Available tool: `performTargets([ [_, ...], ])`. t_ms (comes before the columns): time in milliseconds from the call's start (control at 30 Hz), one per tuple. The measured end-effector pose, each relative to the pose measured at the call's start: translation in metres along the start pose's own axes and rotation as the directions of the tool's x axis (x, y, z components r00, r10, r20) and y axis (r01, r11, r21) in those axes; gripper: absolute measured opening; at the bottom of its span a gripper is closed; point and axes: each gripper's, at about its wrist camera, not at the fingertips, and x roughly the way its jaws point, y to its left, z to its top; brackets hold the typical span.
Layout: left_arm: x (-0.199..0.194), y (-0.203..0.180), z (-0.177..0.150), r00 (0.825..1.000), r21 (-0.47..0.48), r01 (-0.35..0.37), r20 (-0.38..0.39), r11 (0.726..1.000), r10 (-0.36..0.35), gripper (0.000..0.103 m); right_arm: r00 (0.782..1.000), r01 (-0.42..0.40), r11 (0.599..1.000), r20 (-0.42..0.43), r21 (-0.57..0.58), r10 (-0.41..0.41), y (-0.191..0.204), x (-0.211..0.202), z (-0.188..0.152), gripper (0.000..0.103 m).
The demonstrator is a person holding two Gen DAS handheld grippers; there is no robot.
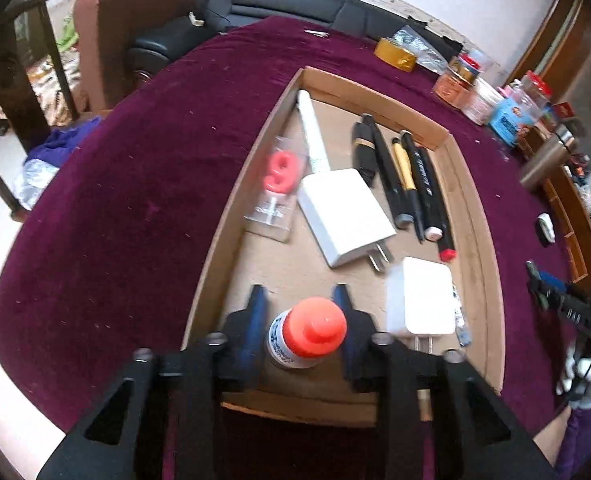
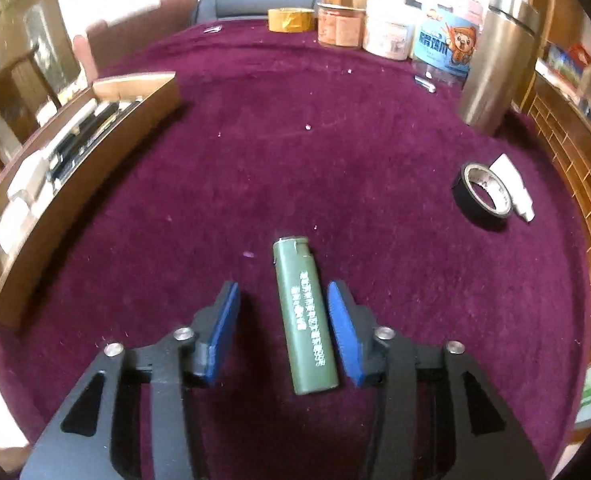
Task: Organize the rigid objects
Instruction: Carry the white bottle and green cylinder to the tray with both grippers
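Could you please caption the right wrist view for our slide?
Open right gripper straddles a green lighter lying on the purple tablecloth.

Red figure "9" [image 1: 281, 171], a number candle in a clear packet, lying in the cardboard tray [image 1: 480, 216]. White lettering along the black marker [image 1: 426, 184] beside the pens, too blurred to read. Blue printed label on the white bottle with the orange cap [image 1: 291, 344], unreadable. Rows of white Chinese characters down the green lighter [image 2: 306, 316] on the worktop, ending in what looks like digits, too small to make out. Large Chinese characters and a cartoon animal on the blue-labelled jar [image 2: 447, 46] at the back, characters not legible.
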Motion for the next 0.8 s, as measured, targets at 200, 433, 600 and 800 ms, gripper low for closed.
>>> performTargets([
  [200,-0.024,0.001,-0.006,0.996,-0.02,0.027,0.08,0.999,-0.025,0.048,0.993,-0.116,0.99,0.022,0.085,0.114,-0.013,-0.008,-0.009,0.018],
  [433,-0.05,0.005,-0.005,0.984,-0.063,0.053,0.172,0.997,-0.041,0.054,0.938,-0.344,0.925,0.109,0.16,0.33,-0.004,-0.038,0.0,0.018],
  [600,-0.056,0.01,-0.017,0.978,-0.104,0.099,0.195,0.99,-0.077,0.055,0.879,-0.474,0.876,0.106,0.087,0.465,0.045,-0.054,0.022,0.018],
  [800,-0.062,0.018,-0.033,0.974,-0.162,0.117,0.213,0.98,-0.081,0.055,0.817,-0.577,0.817,0.015,0.002,0.577,0.126,-0.042,0.04,0.018],
])
